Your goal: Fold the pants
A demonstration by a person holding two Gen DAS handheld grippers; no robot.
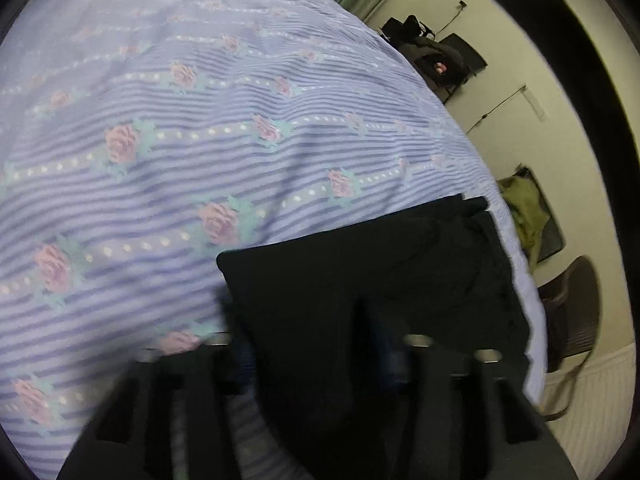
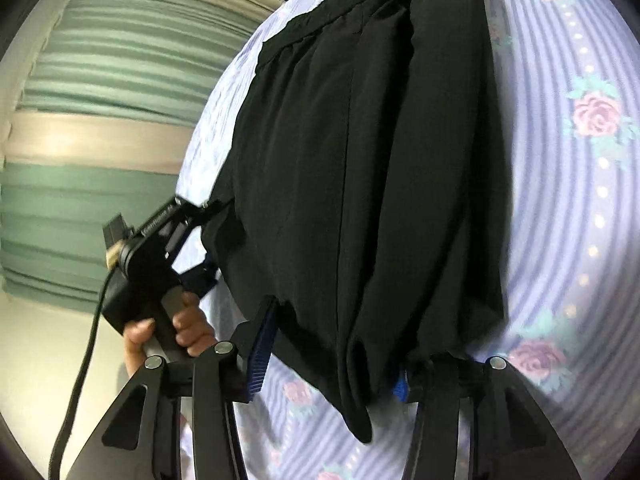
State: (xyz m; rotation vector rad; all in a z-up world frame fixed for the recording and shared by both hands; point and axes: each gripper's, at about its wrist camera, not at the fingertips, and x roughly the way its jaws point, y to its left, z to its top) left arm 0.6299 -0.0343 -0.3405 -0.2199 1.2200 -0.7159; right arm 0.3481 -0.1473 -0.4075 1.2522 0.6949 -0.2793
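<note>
- Across the striped floral bedsheet [image 2: 580, 200], found black pants [image 2: 360, 160] laid flat, folded lengthwise into a long thick bundle.
- At the near end of the pants, found the right gripper [image 2: 330, 366] straddling the bundle: one blue pad just beside its left edge, the other mostly hidden under fabric at its right edge.
- Judged those jaws parted, fabric between them, sheet showing between the left pad and the pants; saw no squeeze.
- Along the left edge of the pants, farther up, spotted the left gripper [image 2: 208, 240] held by a hand [image 2: 172, 332], both fingers reaching to the cloth.
- Read its jaws as spread too: sheet visible between the fingers, pants edge at the tips only.
- Through the left wrist view, saw pants filling the space between blurred dark fingers.
</note>
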